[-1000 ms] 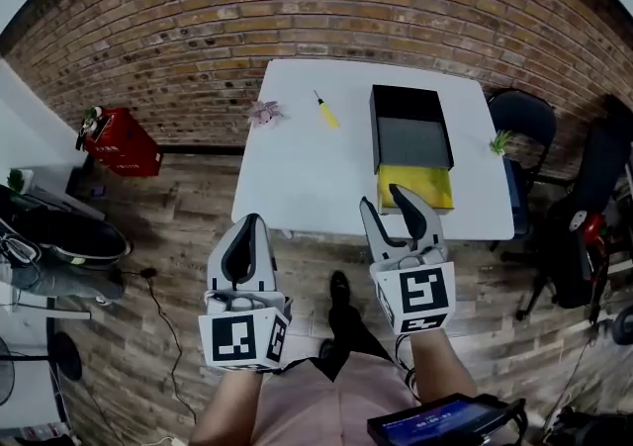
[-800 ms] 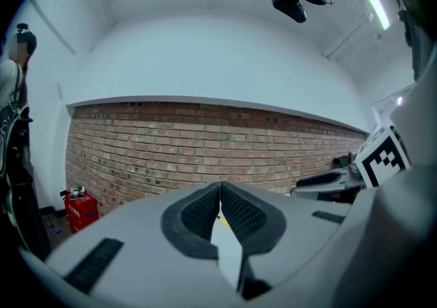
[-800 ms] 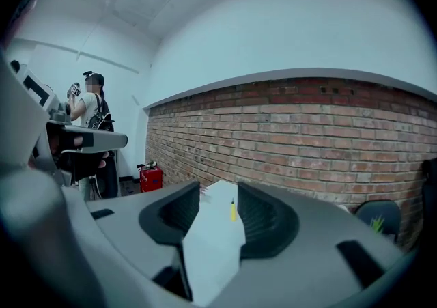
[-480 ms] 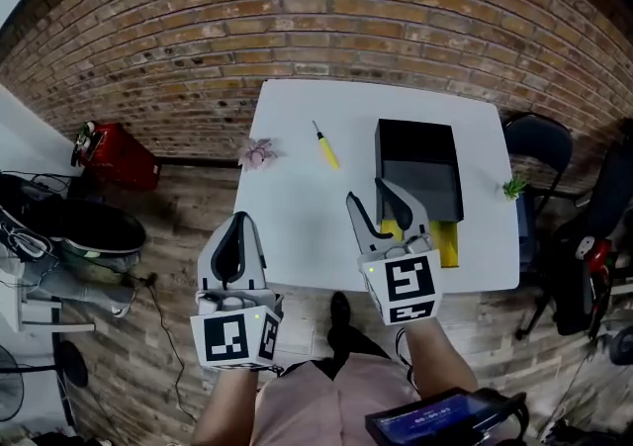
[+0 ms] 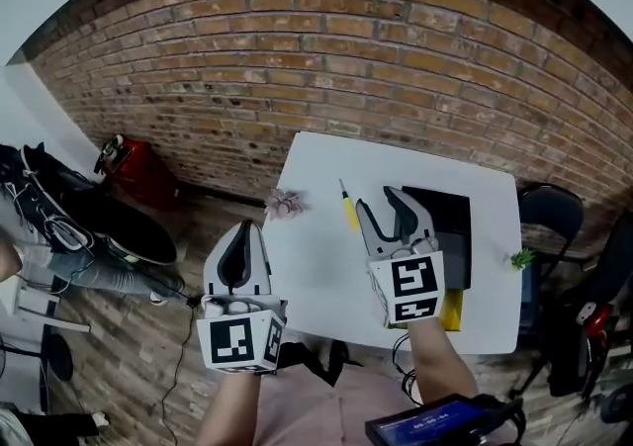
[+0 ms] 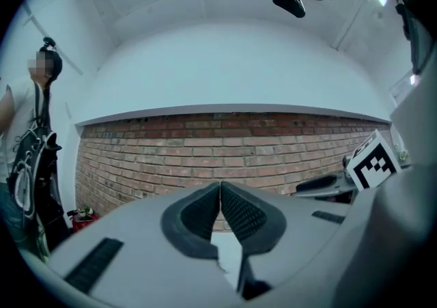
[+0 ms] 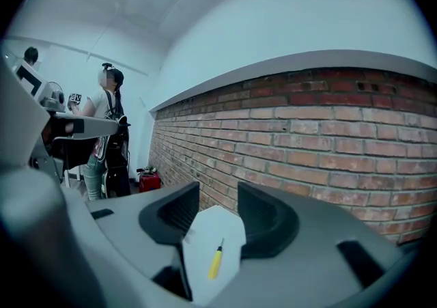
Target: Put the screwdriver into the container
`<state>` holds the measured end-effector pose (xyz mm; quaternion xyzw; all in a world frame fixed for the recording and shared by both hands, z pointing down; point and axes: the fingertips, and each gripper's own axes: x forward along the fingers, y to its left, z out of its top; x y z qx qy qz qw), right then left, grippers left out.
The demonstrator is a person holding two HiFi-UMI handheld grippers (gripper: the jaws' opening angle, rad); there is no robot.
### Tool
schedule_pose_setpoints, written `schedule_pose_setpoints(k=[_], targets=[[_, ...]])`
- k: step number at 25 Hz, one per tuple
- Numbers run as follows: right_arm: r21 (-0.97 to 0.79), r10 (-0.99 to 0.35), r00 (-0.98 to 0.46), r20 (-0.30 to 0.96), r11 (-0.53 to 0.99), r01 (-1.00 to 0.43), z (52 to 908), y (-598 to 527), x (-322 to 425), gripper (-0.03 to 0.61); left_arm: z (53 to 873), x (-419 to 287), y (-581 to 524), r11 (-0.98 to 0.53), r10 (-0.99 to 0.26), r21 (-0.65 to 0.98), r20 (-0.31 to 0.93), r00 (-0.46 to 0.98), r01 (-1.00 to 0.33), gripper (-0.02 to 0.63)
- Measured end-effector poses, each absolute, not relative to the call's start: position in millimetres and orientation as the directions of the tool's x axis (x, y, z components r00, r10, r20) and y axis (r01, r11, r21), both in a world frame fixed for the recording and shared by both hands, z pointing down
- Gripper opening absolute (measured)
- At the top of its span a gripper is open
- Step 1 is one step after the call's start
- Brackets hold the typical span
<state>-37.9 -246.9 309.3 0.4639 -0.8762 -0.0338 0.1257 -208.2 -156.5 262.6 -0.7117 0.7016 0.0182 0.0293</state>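
Screwdriver (image 5: pixel 349 209), yellow-handled, lies untouched on the white tabletop (image 5: pixel 316 266) toward its far left side, just left of the black container (image 5: pixel 450 226). The right claw (image 5: pixel 379 203), which a second ago hung over the tabletop's near edge, has moved forward across it and now hovers just beside the screwdriver with its jaws wide apart and empty. The right gripper view frames the tool in the gap between them. The left claw (image 5: pixel 240 231) remains off the tabletop's left side, above the floor, its jaws pressed together on nothing, as before. A small pink decoration (image 5: pixel 287 202) sits at the tabletop's left edge, near the screwdriver.
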Motion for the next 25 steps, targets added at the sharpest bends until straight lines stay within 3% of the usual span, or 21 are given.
schedule_pose_setpoints(k=[7, 25], targets=[[0.189, -0.826, -0.521, 0.215, 0.559, -0.808, 316.2, -270.9, -53.0, 0.183, 269.8, -229.6, -174.9, -0.015, -0.999, -0.008, -0.048, 0.015, -1.000, 0.014], [0.136, -0.774, -0.433, 0.462, 0.544, -0.828, 438.8, -325.5, -82.4, 0.190, 350.3, -274.2, -248.9, -0.090, -0.987, 0.053, 0.130, 0.097, -0.995, 0.013]])
